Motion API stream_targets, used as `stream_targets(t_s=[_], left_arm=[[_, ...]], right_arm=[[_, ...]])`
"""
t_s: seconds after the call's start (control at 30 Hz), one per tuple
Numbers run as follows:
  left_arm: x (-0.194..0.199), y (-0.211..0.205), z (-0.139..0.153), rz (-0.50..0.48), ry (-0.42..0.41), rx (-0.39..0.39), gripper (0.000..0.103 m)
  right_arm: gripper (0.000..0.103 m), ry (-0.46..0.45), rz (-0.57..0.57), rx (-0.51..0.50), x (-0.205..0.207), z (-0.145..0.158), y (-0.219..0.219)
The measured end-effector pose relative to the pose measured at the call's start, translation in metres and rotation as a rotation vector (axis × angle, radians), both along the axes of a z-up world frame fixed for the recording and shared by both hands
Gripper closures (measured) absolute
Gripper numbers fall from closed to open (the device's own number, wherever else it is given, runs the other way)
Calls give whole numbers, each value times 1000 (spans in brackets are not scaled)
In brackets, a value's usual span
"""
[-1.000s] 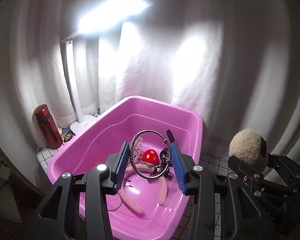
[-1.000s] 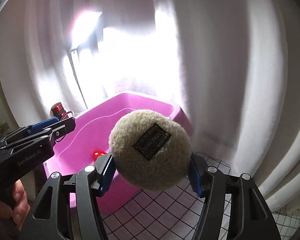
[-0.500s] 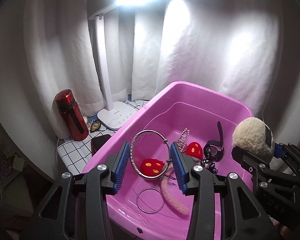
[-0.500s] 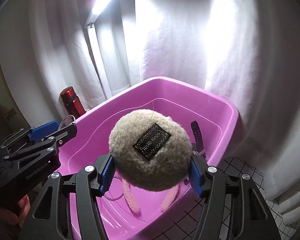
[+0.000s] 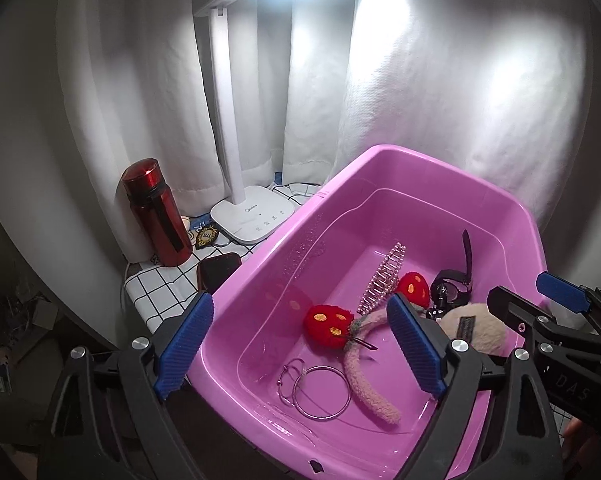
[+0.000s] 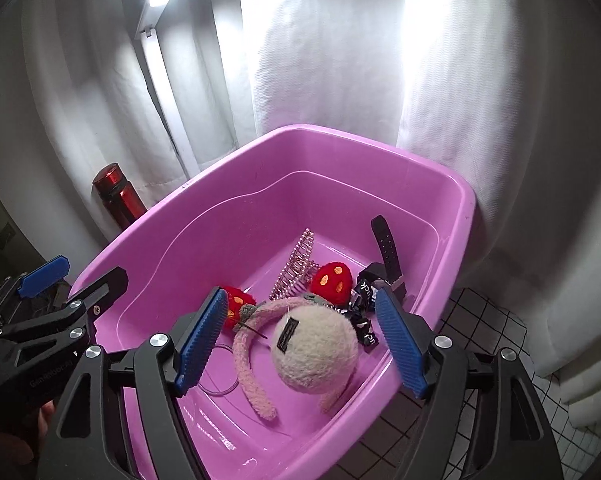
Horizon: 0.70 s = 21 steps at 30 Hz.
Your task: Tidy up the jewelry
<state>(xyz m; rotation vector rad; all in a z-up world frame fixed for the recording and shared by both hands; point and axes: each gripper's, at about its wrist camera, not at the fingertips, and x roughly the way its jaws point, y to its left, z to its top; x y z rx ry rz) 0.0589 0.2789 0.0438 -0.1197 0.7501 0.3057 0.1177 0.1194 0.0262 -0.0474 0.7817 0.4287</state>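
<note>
A pink plastic tub [image 5: 380, 168] [image 6: 236, 160] holds the jewelry. A silver bangle [image 5: 321, 392] lies on its floor near a fuzzy pink headband with red mushrooms [image 5: 326, 325] [image 6: 256, 376]. A beige fuzzy ball [image 6: 314, 350] [image 5: 474, 330] rests on the headband. A pearl hair comb [image 5: 382, 280] [image 6: 294, 266] and a black watch [image 5: 454, 280] [image 6: 384, 256] lie further back. My left gripper [image 5: 298, 346] is open and empty above the tub's near left side. My right gripper [image 6: 298, 342] is open and empty, just above the ball.
A red bottle [image 5: 156, 212] [image 6: 118, 196], a white lamp base [image 5: 254, 218], a small badge [image 5: 206, 236] and a dark phone [image 5: 218, 270] stand on the checked cloth left of the tub. White curtains hang behind. Checked cloth [image 6: 488, 344] shows right of the tub.
My left gripper opened and the bangle dropped to the tub floor. My right gripper opened and the beige ball fell onto the headband in the tub.
</note>
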Motion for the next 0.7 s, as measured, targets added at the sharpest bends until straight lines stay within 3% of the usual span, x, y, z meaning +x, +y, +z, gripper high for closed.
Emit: stream_targets(t_s=[0.7], left_arm=[[-17, -2, 11, 32, 14, 7, 8]], right_arm=[[29, -65, -19, -15, -34, 18, -12]])
